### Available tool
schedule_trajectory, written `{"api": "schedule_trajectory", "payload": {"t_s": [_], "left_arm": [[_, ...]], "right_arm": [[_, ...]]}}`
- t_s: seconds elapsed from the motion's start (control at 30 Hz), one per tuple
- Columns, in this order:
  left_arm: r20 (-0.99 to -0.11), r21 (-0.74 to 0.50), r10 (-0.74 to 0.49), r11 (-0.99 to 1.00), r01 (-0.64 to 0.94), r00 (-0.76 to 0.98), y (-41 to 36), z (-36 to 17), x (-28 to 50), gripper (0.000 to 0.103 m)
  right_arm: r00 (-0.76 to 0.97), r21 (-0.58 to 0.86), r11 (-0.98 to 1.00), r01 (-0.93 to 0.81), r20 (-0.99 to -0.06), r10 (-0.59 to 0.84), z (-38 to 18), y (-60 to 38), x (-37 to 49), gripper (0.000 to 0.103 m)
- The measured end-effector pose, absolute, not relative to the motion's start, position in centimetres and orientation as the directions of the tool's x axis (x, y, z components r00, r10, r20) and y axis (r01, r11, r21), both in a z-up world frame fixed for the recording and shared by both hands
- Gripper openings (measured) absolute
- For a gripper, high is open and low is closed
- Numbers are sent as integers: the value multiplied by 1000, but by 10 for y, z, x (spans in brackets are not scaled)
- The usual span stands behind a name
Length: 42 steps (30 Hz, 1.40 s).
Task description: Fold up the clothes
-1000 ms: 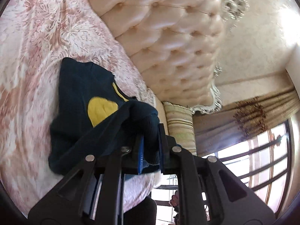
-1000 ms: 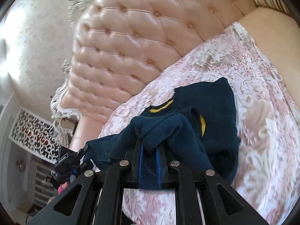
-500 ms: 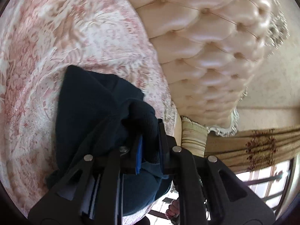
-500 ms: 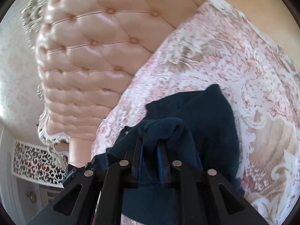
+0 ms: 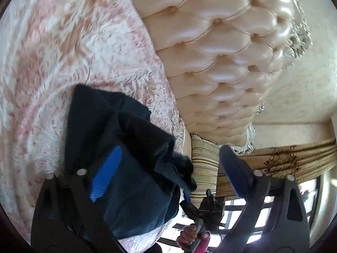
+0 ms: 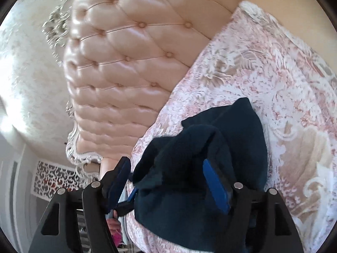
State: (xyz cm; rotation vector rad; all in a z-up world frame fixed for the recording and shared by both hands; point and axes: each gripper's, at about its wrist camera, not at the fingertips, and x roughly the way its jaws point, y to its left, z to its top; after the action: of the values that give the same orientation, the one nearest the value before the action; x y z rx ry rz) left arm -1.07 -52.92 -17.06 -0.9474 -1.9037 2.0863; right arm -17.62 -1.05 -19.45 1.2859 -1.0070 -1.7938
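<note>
Left gripper [image 5: 170,168] and right gripper [image 6: 166,181] jaws have just been opening, now apart, pads off the cloth. Navy sweater [image 5: 118,147] lies folded on the floral bedspread [image 5: 63,52], between and ahead of both. Only the left view shows curtains [image 5: 294,162] and striped pillow [image 5: 204,164]; the right shows a lattice screen [image 6: 54,181].

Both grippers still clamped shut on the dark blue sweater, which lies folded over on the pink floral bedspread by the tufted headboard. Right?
Not quite. Both wrist views show the jaws apart: the left gripper and right gripper have just been opening, and the pads no longer press the dark blue sweater between them. It does lie folded over on the pink floral bedspread by the tufted headboard.
</note>
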Motion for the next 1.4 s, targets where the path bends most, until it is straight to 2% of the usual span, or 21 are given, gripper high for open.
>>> {"api": "schedule_trajectory", "payload": {"t_s": [0.2, 0.37, 0.53, 0.67, 0.87, 0.97, 1.0, 1.1, 1.23, 1.37, 1.4], "left_arm": [[-352, -936, 510, -189, 297, -785, -532, -171, 7, 96], [-375, -927, 500, -201, 317, -780, -530, -182, 19, 96], [-449, -889, 468, -320, 328, -761, -525, -172, 20, 96], [-485, -855, 505, -447, 264, -714, -494, -151, -5, 96], [-549, -821, 600, -519, 239, -582, -442, -154, -69, 97], [-587, -794, 581, -547, 264, -564, -436, -162, -94, 98], [-603, -782, 565, -559, 277, -563, -436, -165, -101, 101], [-643, -750, 524, -581, 317, -559, -443, -172, -117, 103], [-641, -754, 526, -568, 330, -559, -450, -177, -121, 103], [-604, -754, 497, -609, 245, -623, -461, -147, -88, 103], [-601, -739, 473, -635, 223, -644, -466, -137, -74, 103]], "right_arm": [[-249, 882, -452, 136, -411, -877, -187, -9, -168, 72], [-252, 856, -498, 135, -457, -853, -195, -16, -162, 72], [-282, 763, -576, 293, -507, -815, -174, -24, -146, 72], [-217, 750, -527, 401, -481, -850, -160, -54, -146, 73], [-161, 768, -562, 308, -540, -826, -179, -106, -186, 73], [-183, 761, -600, 247, -571, -800, -188, -117, -207, 73], [-187, 751, -615, 241, -586, -788, -189, -120, -211, 73], [-183, 688, -682, 247, -658, -730, -195, -131, -224, 74], [-163, 620, -725, 298, -716, -679, -197, -143, -226, 75], [-153, 650, -632, 422, -636, -757, -162, -132, -205, 78], [-181, 627, -622, 469, -621, -762, -149, -120, -195, 82]]}}
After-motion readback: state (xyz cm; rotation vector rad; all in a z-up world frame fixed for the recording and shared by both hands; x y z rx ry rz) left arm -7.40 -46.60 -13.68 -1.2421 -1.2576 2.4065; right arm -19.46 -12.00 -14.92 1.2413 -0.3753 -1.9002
